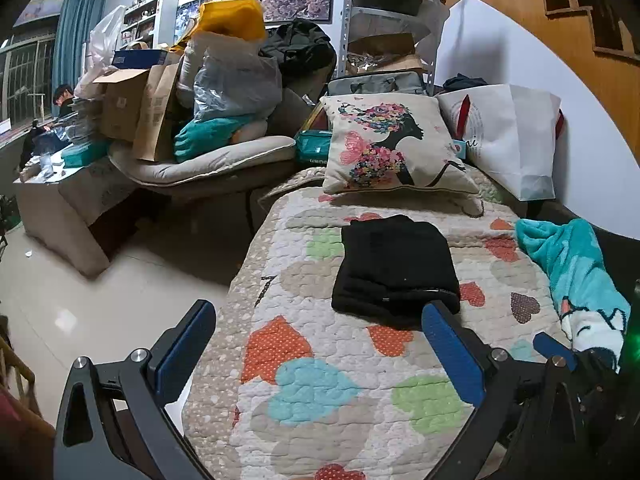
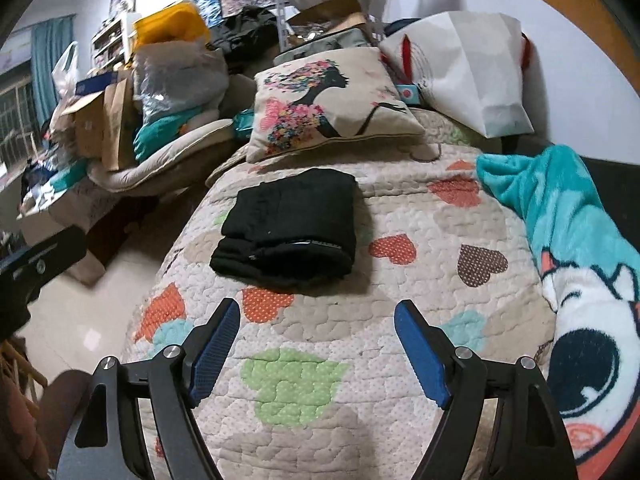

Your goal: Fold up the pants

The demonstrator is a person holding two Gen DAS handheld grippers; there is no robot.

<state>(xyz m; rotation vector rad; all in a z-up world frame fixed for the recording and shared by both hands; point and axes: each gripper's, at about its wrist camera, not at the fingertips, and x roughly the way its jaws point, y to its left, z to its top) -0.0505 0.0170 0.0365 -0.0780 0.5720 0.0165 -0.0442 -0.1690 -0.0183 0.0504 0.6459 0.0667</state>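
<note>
Our bed quilt with the heart patches lies right under us, big and bumpy. Far along it leans the flower pillow, and a fuzzy teal blanket hangs on the right. We see the black pants in the middle of the quilt, folded into a thick square. Our left tongs and right tongs are both wide and hold nothing. We think the soft, thick stack could flop open, because nothing presses it down. Our tongs could also bump its near edge and mess it up.
</note>
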